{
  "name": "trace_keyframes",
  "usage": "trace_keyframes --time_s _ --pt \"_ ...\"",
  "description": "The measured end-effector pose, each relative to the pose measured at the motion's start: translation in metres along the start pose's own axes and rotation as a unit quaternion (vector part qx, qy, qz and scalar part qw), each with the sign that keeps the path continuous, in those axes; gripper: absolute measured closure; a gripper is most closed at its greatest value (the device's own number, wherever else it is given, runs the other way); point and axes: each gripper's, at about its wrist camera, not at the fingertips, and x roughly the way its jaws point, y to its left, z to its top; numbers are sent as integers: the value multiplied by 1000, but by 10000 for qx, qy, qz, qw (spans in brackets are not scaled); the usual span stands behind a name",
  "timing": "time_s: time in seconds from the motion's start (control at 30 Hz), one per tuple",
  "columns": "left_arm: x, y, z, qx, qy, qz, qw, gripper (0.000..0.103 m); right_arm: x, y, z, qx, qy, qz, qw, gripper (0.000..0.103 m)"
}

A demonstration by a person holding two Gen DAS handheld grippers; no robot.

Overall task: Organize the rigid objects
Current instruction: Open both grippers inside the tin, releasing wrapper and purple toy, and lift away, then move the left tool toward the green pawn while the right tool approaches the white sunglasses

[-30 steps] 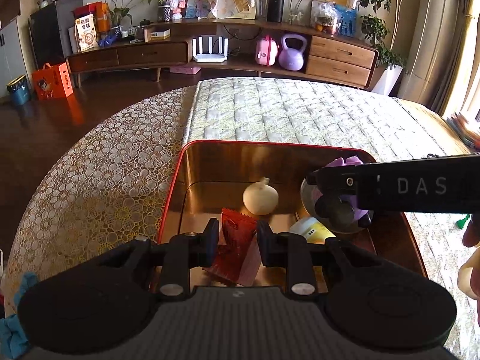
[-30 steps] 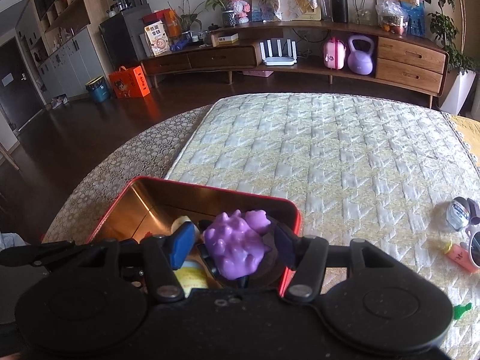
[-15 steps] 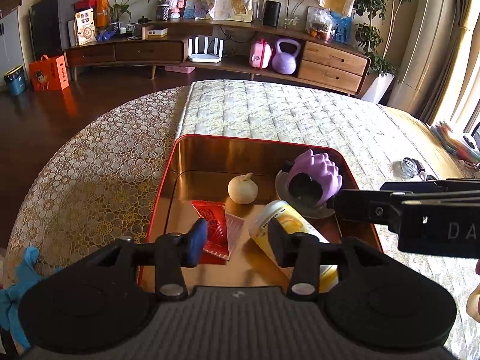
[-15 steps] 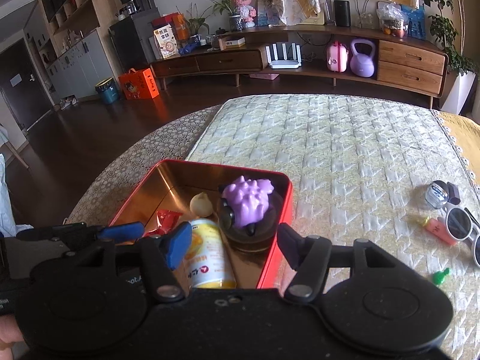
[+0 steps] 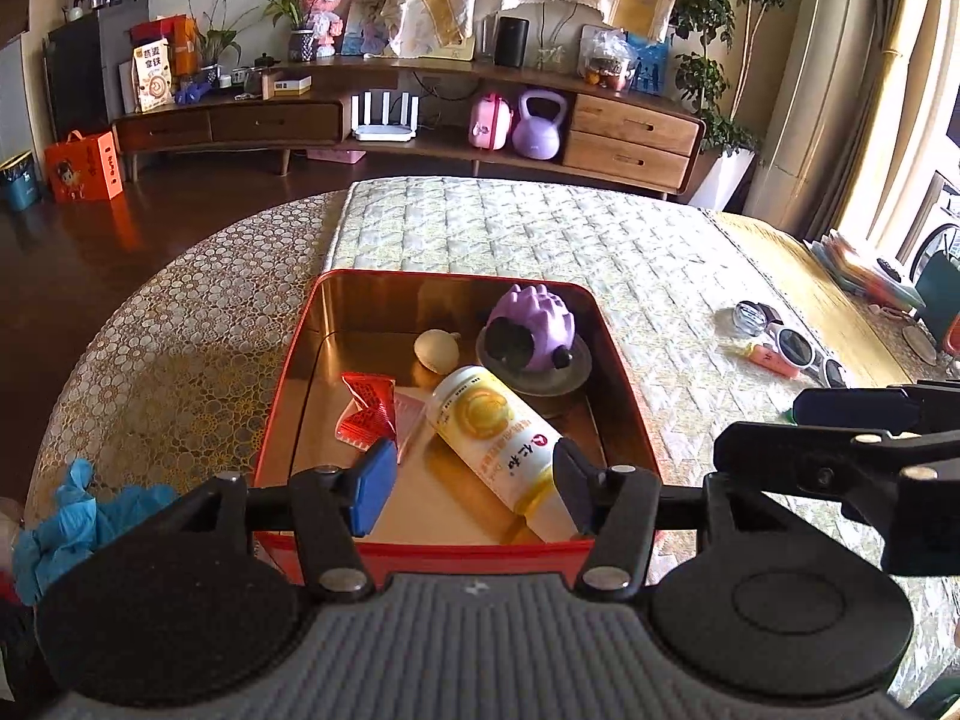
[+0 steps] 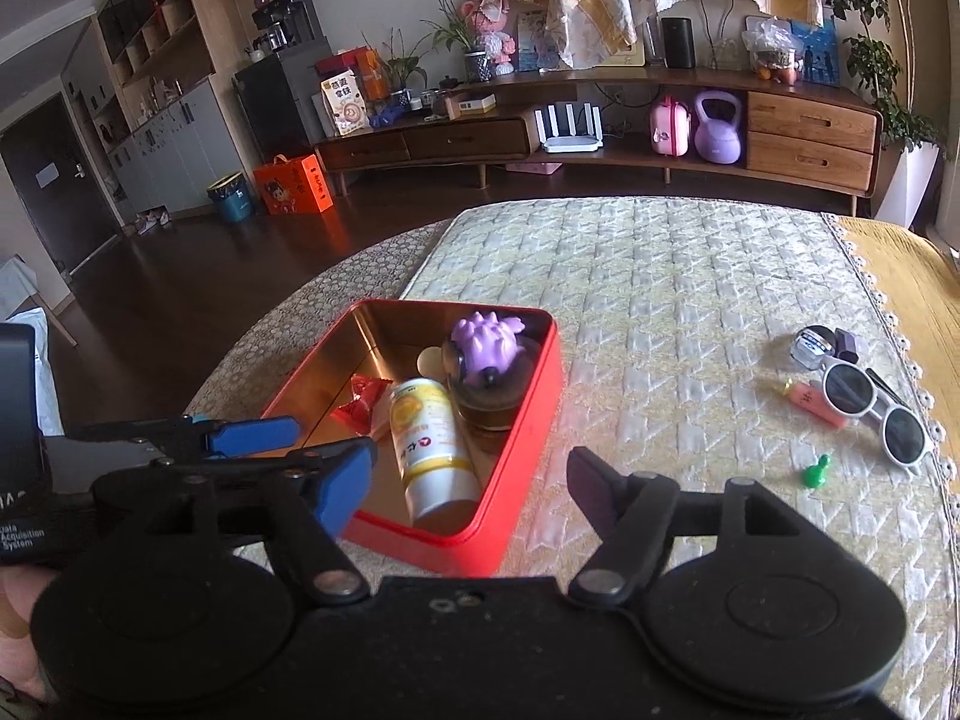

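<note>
Both the left gripper and right gripper hang spread apart and empty near the red tin

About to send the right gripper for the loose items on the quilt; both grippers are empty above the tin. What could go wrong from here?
1. The red tin is crowded: the yellow bottle lies across the floor and the purple toy sits on a dark dish, so added items may land on them.
2. The sunglasses lie near the quilt's edge; a nudge could push them off.
3. The green pawn is small and may slip from the right gripper.
</note>
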Motion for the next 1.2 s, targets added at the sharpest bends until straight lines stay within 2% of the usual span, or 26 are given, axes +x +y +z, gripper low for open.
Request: trace_keyframes --time_s 0.1,0.17,0.3,0.6,0.73,0.87,1.2 --pt "-8 -8 -3 31 -9 -68 10000 46 -15 -4 -8 -5 -62 31 10000 24" --pt "-13 -15 -6 30 -3 -128 9999 38 -25 -9 -14 3 -94 39 9999 20" --pt "-18 -29 -11 121 -3 -195 9997 35 -44 -23 -28 30 -146 33 9999 14" --pt "-22 -72 -20 221 -11 -448 9988 23 -82 -73 -57 219 -317 -216 9990 0" --pt "-21 -95 -23 336 -23 -512 9981 19 -95 -95 -67 294 -347 -318 9985 0" --pt "-19 -115 -26 395 -88 -669 9969 19 -105 -120 -75 453 -344 -511 9971 0" --pt "0 -166 -28 521 -57 -888 9947 19 -109 -172 -70 395 -198 -884 9951 0"
